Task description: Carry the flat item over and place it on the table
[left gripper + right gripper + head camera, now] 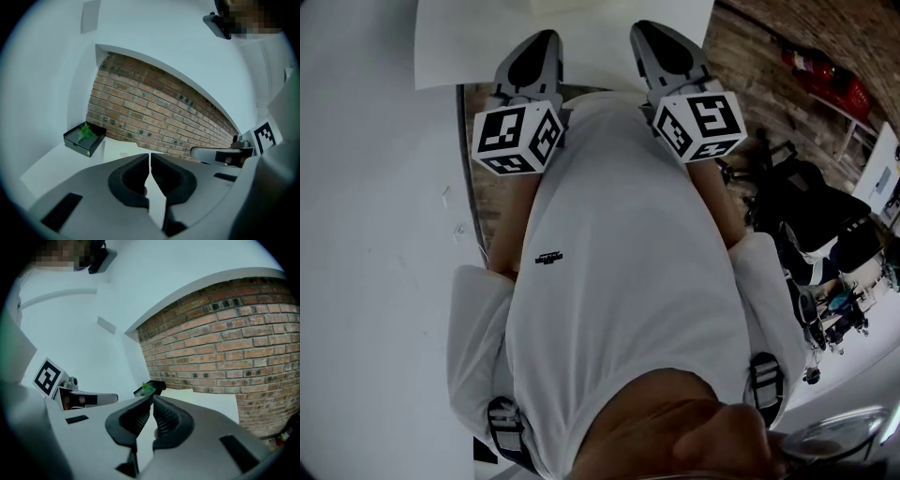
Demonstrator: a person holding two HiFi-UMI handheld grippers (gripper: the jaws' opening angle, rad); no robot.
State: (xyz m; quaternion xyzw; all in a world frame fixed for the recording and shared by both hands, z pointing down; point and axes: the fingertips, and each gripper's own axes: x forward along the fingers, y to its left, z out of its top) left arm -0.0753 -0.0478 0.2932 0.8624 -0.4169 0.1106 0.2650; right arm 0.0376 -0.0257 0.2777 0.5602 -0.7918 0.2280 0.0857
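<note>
**Operator:** Report the left gripper.

**Me:** My left gripper [534,47] has its jaws closed together on the near edge of the white flat rectangular sheet [567,37]. In the left gripper view the black ribbed pads [129,180] meet at the tips. Only the thin sheet shows in the slit behind them.

**Operator:** Report the right gripper.

**Me:** Same condition. My right gripper [664,45] is clamped on the same near edge, further to the right. In the right gripper view its pads [166,420] are pressed together at the tips with the sheet between them.

**Operator:** Where is the sheet?

**Me:** It is in front of my white shirt [619,281] and extends away from me. Both grippers hold it by the edge nearest my body. In the head view it lies over the brown plank floor [750,66], with a strip of floor showing below its near edge.

**Operator:** What lies ahead?

**Me:** A red brick wall [164,117]. At its foot a shallow black box holding something green [84,138] stands on a white surface [47,168]. I cannot tell whether that surface is the table.
</note>
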